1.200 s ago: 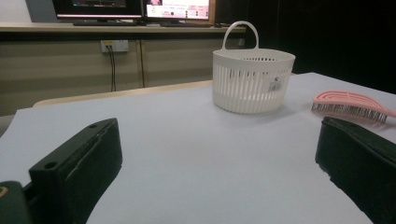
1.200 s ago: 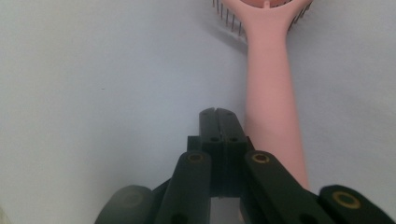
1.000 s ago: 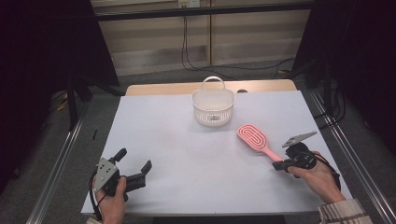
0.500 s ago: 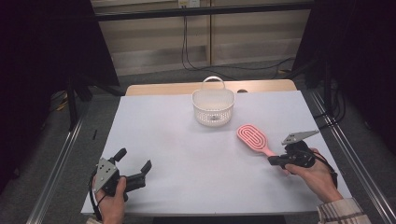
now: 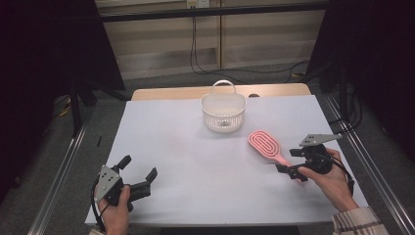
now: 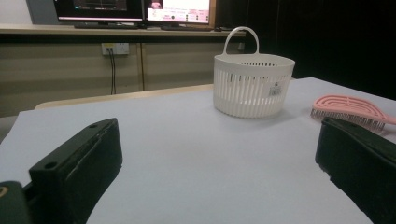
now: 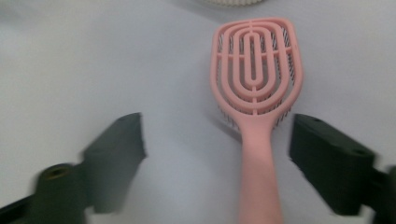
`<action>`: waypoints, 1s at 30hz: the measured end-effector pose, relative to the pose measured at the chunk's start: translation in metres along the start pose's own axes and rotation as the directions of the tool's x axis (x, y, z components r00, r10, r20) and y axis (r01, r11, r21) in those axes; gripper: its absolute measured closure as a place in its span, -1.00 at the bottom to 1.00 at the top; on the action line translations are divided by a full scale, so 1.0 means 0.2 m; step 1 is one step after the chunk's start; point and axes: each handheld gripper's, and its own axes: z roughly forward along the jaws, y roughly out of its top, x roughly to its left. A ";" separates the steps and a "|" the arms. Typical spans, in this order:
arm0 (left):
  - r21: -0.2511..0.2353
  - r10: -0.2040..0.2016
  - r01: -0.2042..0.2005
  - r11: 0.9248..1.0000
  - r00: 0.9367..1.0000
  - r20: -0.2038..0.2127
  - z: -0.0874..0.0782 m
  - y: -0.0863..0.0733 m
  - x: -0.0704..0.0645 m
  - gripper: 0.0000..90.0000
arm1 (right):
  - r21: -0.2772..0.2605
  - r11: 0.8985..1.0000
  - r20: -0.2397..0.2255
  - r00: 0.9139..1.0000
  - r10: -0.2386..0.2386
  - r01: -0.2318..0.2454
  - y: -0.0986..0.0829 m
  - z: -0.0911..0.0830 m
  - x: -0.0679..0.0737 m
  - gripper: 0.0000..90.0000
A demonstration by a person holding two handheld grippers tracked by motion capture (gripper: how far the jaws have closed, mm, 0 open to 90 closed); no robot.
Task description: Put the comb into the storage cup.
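- The pink hairbrush [image 7: 256,88] had its handle end cut off by the right gripper view's bottom edge.
- The basket [image 7: 229,2] showed just a sliver.

No words or numbers can be read; the small sticker [image 6: 276,87] on the white basket [image 6: 252,84] is too blurred.

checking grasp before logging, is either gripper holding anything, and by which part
Nothing is held. The right gripper is open, its jaws on either side of the pink brush handle without touching it. The left gripper is open over the table.
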 end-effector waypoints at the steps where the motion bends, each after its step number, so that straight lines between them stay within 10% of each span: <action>1: -0.002 -0.001 0.001 1.000 1.000 0.000 0.00 0.00 0.00 -0.98 | 0.000 1.000 0.000 1.000 0.000 0.000 0.00 0.00 0.00 -0.77; 12: -0.010 0.001 -0.001 1.000 1.000 0.000 -0.01 0.00 0.00 -0.98 | -0.086 0.996 0.007 1.000 0.024 -0.023 0.04 -0.03 0.00 -0.90; 30: 0.000 0.018 -0.018 1.000 1.000 0.001 -0.01 0.00 0.00 -0.98 | -0.052 0.999 0.070 0.998 0.004 0.000 0.17 0.05 -0.04 -0.89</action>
